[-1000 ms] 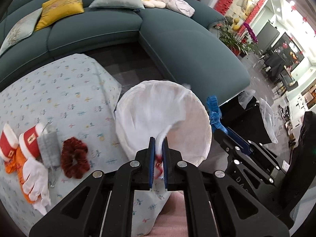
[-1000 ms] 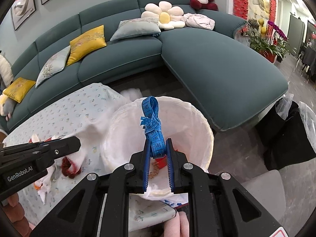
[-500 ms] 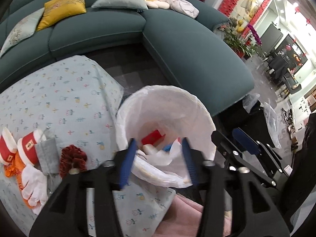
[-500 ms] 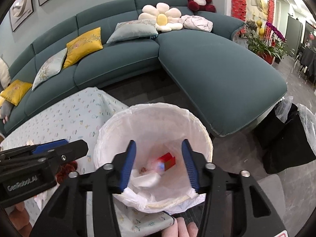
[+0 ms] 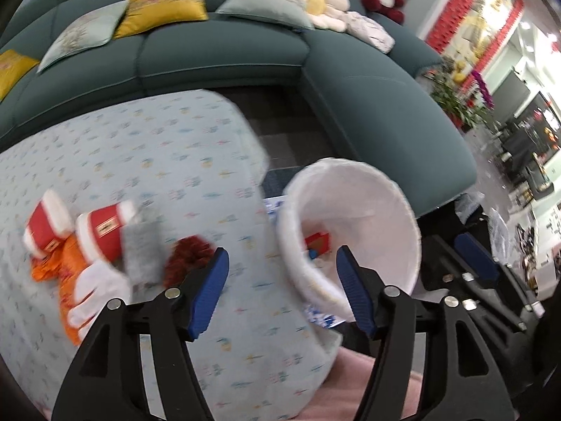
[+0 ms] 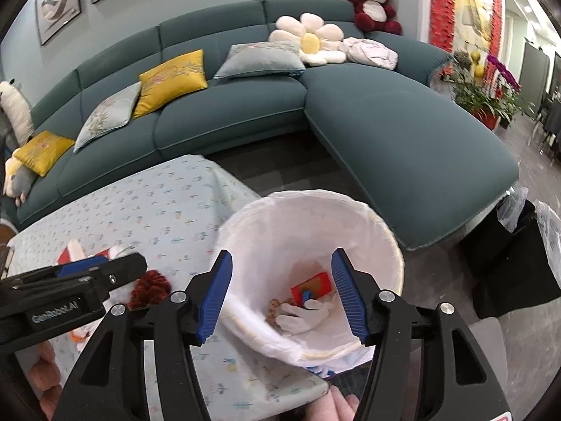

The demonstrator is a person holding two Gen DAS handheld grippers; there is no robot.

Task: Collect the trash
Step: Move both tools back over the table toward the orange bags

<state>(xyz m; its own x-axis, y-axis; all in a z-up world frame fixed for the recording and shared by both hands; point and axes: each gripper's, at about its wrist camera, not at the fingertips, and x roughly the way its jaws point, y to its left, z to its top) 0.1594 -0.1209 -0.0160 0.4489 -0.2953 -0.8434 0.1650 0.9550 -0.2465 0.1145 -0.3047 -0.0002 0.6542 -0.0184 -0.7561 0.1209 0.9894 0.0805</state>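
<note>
At lower centre of both wrist views, left gripper (image 5: 282,293) and right gripper (image 6: 281,294) fingers spread, still opening, nothing between. Lined trash bin (image 6: 382,224) at centre right beside counter (image 5: 140,161); white glove (image 6: 301,315), red box (image 6: 312,286) inside. At left, red scrunchie (image 5: 187,256) on counter.

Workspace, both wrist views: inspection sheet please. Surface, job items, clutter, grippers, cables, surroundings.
Surface: table under a patterned cloth.
Job's things: white-lined trash bin at the table's edge; inside lie a red box and a white glove. On the cloth remain red-and-white cups, an orange wrapper, a white glove, a grey piece and a dark red scrunchie.
Clutter: black bags on the floor.
Grippers: left hand-held gripper and right hand-held gripper, jaws opening, nothing between them.
Cables: nothing seen.
Surroundings: teal sofa with cushions, potted plants.
</note>
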